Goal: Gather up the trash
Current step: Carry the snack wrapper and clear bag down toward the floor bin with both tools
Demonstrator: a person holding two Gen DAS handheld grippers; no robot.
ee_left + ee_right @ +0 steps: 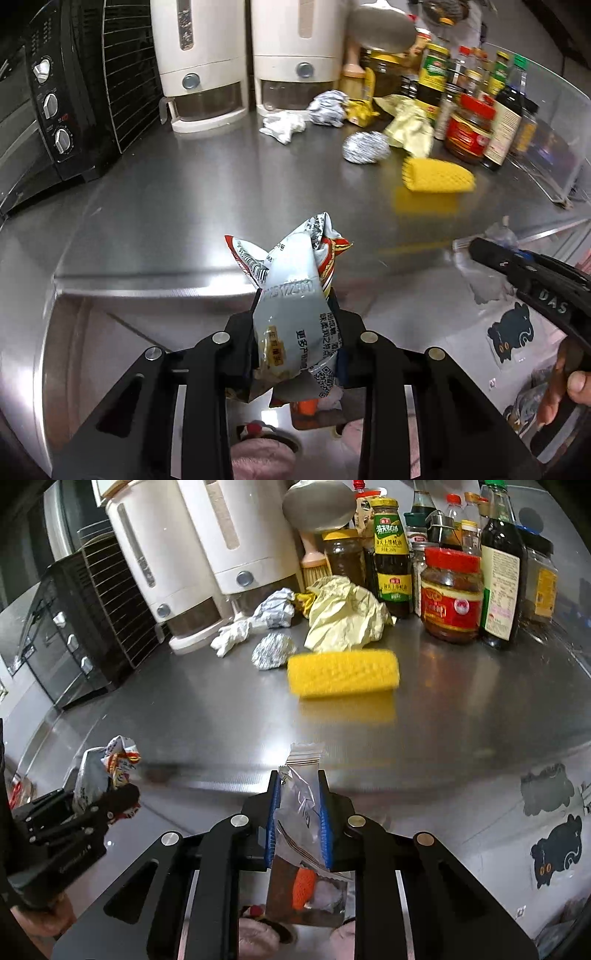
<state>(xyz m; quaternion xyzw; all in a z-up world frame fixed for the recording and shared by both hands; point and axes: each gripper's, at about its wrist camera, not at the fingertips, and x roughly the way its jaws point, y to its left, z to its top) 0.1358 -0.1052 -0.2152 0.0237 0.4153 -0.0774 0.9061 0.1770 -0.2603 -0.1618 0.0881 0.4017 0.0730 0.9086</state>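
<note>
My left gripper point(295, 295) is shut on a crumpled grey, white and red snack wrapper point(291, 280), held above the steel counter's front edge. In the right wrist view the same left gripper point(110, 794) and snack wrapper point(96, 771) appear at the lower left. My right gripper point(299, 779) is shut on a clear plastic bag point(301, 794) between its blue pads. Further back on the counter lie a yellow corn cob point(343, 677), a foil ball point(273, 651), crumpled yellow paper point(343, 616), a white tissue point(236, 633) and a crumpled silver wrapper point(275, 609).
Sauce jars and bottles point(450, 594) crowd the back right. Two white dispensers point(207, 554) stand at the back, and a black toaster oven point(55, 110) on the left. The steel counter point(184, 720) ends in a front edge just below both grippers. A hand point(565, 387) holds the right gripper.
</note>
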